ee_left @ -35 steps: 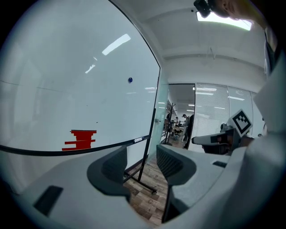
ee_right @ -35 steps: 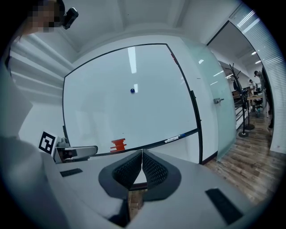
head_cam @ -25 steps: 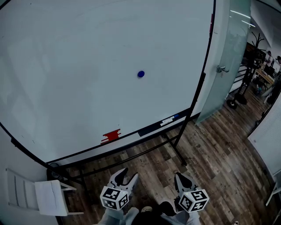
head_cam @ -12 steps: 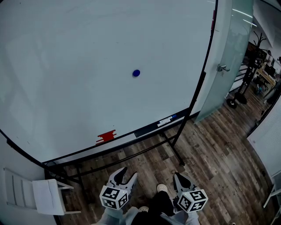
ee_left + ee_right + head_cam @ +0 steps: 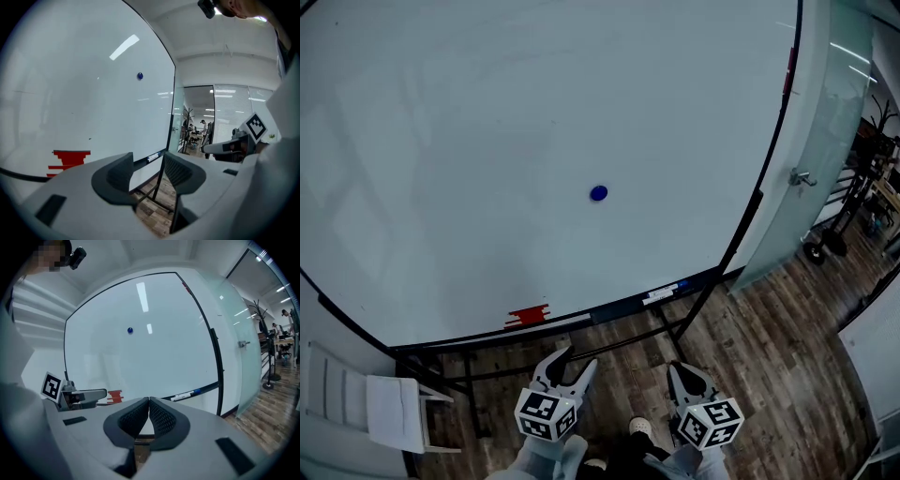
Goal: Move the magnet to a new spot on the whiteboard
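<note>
The left gripper (image 5: 570,364) is hanging low in front of the person, its jaws standing apart with nothing between them; the left gripper view is showing only floor and the board's stand through the gap. Just beside it, the right gripper (image 5: 686,375) is pointing the same way, and in the right gripper view its two ribbed pads are pressing together, gripping nothing. A pale shoe (image 5: 639,427) is showing between the two grippers on the dark wood-plank floor (image 5: 769,356).

Beyond the grippers, the black stand (image 5: 680,323) is carrying the whiteboard (image 5: 487,122). Along the board's bottom edge, a red item (image 5: 528,316) is sitting left of the middle, and a white marker with a blue cap (image 5: 663,294) is lying in the tray toward the bottom right corner. A white chair (image 5: 384,412) is standing by the bottom left corner.

The blue magnet (image 5: 598,193) is sticking to the whiteboard near its middle, above and to the right of the red item, well apart from every edge and from both grippers.

Past the board's right edge, a frosted glass door (image 5: 825,141) with a metal handle (image 5: 802,177) is standing, with office furniture showing farther behind it.
</note>
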The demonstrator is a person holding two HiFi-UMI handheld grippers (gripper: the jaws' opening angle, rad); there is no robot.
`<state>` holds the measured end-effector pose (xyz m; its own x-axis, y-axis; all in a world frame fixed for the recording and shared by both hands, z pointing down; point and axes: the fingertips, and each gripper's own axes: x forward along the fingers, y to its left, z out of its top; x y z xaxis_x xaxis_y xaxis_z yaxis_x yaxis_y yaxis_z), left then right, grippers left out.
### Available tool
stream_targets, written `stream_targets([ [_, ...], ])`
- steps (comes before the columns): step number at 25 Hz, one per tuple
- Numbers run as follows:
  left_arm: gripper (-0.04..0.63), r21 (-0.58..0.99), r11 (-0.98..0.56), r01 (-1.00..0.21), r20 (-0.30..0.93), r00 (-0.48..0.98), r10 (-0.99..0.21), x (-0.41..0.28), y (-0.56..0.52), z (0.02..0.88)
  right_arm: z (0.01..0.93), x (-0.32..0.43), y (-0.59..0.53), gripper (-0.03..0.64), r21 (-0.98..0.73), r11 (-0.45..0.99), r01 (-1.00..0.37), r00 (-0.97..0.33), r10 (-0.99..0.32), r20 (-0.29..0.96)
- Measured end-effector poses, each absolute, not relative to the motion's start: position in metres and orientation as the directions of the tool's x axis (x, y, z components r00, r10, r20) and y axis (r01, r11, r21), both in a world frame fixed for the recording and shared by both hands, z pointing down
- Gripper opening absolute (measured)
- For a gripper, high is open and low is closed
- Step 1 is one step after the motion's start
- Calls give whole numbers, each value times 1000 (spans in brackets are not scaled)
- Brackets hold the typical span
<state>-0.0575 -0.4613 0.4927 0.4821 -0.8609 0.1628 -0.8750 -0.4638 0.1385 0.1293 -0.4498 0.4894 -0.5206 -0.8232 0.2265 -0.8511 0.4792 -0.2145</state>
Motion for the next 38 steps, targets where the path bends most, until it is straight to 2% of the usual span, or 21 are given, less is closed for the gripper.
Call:
stream_targets([
  [12, 204, -75, -395, -915, 16, 395, -918, -38, -545, 400, 404, 128, -544, 28, -68, 635, -769, -639, -765, 77],
  [18, 204, -198, -290, -936, -82, 310, -947, -38, -576, 337, 356, 126, -570, 28, 22, 668, -744, -668, -744, 9],
  [25, 204, -252, -186, -950, -178, 235, -956, -40, -596, 286, 300, 123, -596, 28, 92, 661, -745, -667, -739, -91],
  [38, 189, -324, -2, -946, -313, 110, -943, -41, -618, 228, 280, 117, -628, 28, 53, 684, -727, -685, -719, -119],
])
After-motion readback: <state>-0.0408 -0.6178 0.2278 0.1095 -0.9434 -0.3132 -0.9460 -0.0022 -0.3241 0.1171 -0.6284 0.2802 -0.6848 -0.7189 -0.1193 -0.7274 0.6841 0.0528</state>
